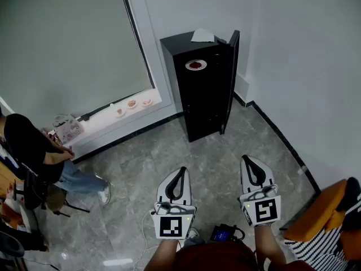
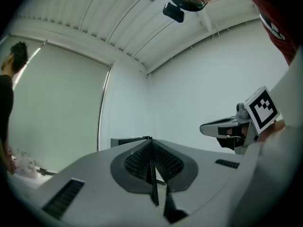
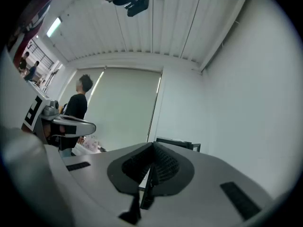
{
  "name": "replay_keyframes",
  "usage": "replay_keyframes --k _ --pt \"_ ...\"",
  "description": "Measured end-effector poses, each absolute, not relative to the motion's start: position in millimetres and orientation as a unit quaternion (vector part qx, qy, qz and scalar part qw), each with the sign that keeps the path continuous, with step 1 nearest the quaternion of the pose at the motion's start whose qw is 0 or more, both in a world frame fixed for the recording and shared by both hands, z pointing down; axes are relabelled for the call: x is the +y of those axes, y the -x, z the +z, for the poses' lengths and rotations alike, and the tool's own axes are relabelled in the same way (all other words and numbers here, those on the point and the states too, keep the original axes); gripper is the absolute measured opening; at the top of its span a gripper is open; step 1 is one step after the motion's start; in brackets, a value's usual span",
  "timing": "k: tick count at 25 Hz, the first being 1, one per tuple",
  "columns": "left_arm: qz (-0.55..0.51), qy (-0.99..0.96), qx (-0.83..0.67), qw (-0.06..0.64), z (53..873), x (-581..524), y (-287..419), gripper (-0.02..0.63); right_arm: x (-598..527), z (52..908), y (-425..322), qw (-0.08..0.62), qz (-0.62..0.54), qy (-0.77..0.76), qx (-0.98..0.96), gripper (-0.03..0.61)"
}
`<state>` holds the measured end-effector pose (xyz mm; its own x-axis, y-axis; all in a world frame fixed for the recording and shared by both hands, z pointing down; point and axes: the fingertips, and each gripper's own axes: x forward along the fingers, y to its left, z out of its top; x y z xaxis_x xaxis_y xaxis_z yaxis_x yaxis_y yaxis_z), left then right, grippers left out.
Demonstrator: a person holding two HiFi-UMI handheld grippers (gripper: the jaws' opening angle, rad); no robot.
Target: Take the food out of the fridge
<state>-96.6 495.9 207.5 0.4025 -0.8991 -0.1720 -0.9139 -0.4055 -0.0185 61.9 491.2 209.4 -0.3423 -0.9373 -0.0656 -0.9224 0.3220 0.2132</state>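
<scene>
A black fridge (image 1: 197,95) stands in the room's corner, its door (image 1: 230,78) swung open to the right. Inside, near the top, sits a white dish of red food (image 1: 195,65). A white paper (image 1: 203,36) lies on the fridge's top. My left gripper (image 1: 180,170) and right gripper (image 1: 249,159) hover side by side over the floor, well short of the fridge, both shut and empty. The left gripper (image 2: 152,148) points over the fridge's top (image 2: 128,140); the right gripper (image 3: 152,150) also faces the fridge (image 3: 177,144).
A person (image 1: 28,145) sits at the left by a low window sill (image 1: 101,123) carrying small dishes (image 1: 131,103) and a bag (image 1: 67,130). An orange object (image 1: 321,208) lies at the right wall. Grey tiled floor (image 1: 208,162) stretches between me and the fridge.
</scene>
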Motion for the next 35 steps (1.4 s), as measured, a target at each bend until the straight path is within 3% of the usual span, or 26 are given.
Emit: replay_keyframes --k 35 --pt "0.053 0.824 0.562 0.05 220.6 486.7 7.6 0.014 468.4 224.8 -135.4 0.006 -0.085 -0.55 -0.831 0.021"
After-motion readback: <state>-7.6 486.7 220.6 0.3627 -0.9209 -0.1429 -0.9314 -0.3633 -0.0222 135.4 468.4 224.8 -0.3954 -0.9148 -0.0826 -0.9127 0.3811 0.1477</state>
